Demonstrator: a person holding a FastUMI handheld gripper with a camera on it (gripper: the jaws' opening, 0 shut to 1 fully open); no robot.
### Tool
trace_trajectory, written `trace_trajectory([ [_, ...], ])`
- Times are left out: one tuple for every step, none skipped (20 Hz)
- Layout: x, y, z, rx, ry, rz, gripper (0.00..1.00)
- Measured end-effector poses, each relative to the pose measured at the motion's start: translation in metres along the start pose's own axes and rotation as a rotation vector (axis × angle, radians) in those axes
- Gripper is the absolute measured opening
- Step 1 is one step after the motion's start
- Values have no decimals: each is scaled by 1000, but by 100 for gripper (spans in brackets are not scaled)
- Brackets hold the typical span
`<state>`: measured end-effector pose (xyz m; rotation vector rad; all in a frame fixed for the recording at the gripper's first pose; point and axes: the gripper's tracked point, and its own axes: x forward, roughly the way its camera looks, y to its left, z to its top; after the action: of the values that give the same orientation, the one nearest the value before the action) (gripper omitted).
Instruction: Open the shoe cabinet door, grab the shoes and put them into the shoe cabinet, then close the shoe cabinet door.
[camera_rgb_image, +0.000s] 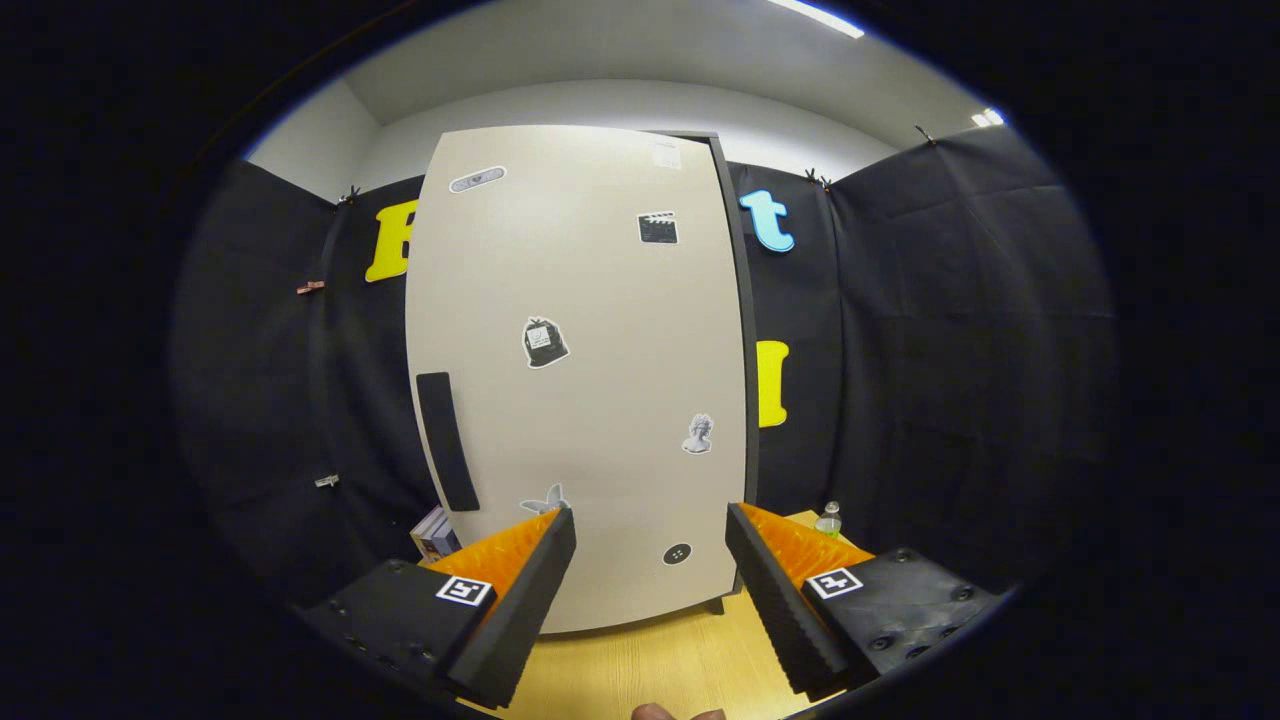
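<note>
A: What stands ahead of the gripper (650, 535)?

B: A tall beige shoe cabinet with a flat door (575, 380), upright on the pale wooden floor (650, 665), set against the black cloth booth wall (950, 350). The door is shut and faces the camera; its dark right edge shows as a thin strip.

A: Any handle?

B: A long black vertical handle (447, 440) sits near the door's left edge, in the lower half, up and to the left of the left finger.

A: What is on the door?

B: Several small stickers: a grey oval one (477, 179) near the top left, a black clapperboard one (657, 227) upper right, a black bag-shaped one (544, 342) in the middle, a grey bust (698, 434) lower right, and a small black round one (677, 553) near the bottom, between the two fingers.

A: And the jaws?

B: Spread wide apart, with nothing between them but the lower part of the door farther off. They touch nothing.

A: Anything beside the cabinet?

B: To its left, low down just above the left finger, a small box-like thing (435, 535), too small to make out. To its right, on the floor beyond the right finger, a clear plastic bottle with a green cap (828, 520). A fingertip (655, 712) shows at the near edge, below the fingers
</note>
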<state>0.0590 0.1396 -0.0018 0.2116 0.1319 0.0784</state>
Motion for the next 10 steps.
trace_trajectory([
  [-1,-1,2,-11,-9,-3,98],
  [-2,-1,4,-21,-16,-5,98],
  [-3,-2,5,-31,-21,-7,98],
  [-5,-3,6,-38,-25,-9,98],
  [-6,-3,6,-45,-28,-12,98],
  [-8,-4,8,-54,-35,-15,98],
  [-10,-4,8,-64,-40,-18,98],
  [-10,-5,8,-73,-43,-19,98],
  [-11,-4,7,-77,-42,-18,98],
  [-11,-4,7,-77,-43,-15,98],
])
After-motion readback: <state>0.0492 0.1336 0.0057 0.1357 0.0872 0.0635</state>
